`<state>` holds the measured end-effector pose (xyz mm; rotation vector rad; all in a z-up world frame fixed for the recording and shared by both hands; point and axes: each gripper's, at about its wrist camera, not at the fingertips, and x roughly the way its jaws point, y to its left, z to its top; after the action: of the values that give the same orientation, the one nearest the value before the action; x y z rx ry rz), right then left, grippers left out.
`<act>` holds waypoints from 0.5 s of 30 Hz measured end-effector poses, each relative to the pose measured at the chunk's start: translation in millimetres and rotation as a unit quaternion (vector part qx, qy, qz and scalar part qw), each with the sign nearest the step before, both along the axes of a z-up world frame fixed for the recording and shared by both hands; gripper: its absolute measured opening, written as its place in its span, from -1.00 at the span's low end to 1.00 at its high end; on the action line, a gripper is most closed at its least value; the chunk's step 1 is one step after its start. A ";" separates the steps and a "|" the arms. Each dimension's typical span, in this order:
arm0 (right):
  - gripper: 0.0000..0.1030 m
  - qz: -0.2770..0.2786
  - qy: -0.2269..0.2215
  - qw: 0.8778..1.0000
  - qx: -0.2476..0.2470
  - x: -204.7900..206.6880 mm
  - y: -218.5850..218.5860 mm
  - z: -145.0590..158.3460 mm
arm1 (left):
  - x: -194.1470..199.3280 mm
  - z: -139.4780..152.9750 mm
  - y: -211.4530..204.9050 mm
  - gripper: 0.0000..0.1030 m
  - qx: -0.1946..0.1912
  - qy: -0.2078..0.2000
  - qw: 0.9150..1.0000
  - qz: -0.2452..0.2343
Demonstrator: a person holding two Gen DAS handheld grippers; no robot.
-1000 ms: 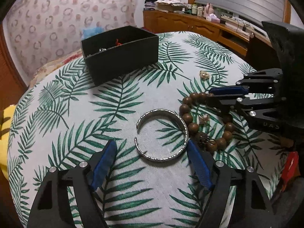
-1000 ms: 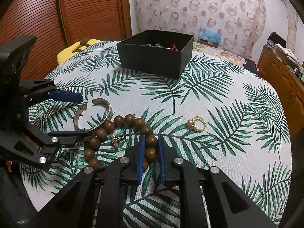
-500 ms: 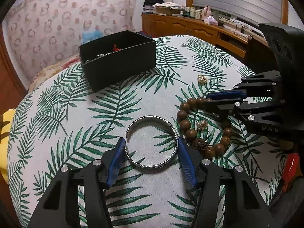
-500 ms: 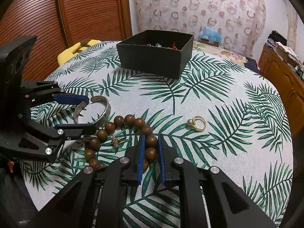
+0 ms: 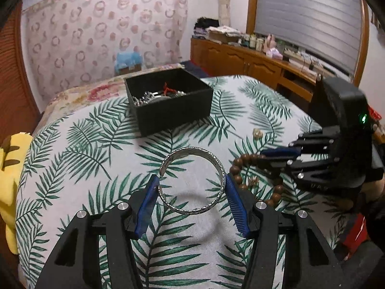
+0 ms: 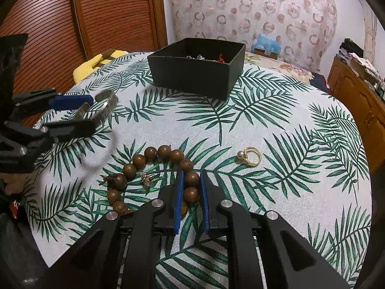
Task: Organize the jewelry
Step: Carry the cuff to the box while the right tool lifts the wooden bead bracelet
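My left gripper (image 5: 191, 178) is shut on a silver cuff bracelet (image 5: 217, 162), its blue pads pressing both sides. The cuff hangs above the leaf-print tablecloth and casts a shadow under it. In the right wrist view the same cuff (image 6: 108, 103) sits in the left gripper (image 6: 95, 113) at the left. My right gripper (image 6: 191, 175) is shut on a wooden bead bracelet (image 6: 150, 153) that lies on the cloth; it also shows as the right gripper (image 5: 262, 160) in the left wrist view. A black box (image 5: 173, 113) (image 6: 192, 77) with jewelry inside stands at the back.
A gold ring with a pearl (image 6: 250, 156) (image 5: 258, 133) lies right of the beads. A small earring (image 6: 147, 177) rests inside the bead loop. A yellow cushion (image 5: 9, 168) sits off the table's left edge. A wooden cabinet (image 5: 240, 57) stands behind.
My left gripper closed on the silver cuff and lifted it off the cloth toward the box. The right gripper and the beads stayed put.
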<state>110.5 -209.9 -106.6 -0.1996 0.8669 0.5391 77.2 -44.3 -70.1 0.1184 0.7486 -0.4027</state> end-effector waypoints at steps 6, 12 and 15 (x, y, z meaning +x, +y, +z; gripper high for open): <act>-0.71 0.004 -0.006 1.000 -0.012 0.5 3.1 1.1 | -1.4 11.7 9.3 0.04 -0.016 -0.019 1.000 0.015; -0.71 0.018 -0.037 0.999 -0.011 -3.2 11.0 20.5 | 3.1 20.0 12.8 0.04 -0.019 -0.027 0.999 0.019; -0.71 0.023 -0.056 0.998 -0.005 -2.0 11.7 38.3 | 9.1 23.0 12.0 0.04 -0.021 -0.030 0.999 0.021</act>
<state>108.5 -198.2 -68.3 -0.2574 0.7582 0.5604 86.3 -32.3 -47.1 0.0753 0.6828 -0.3736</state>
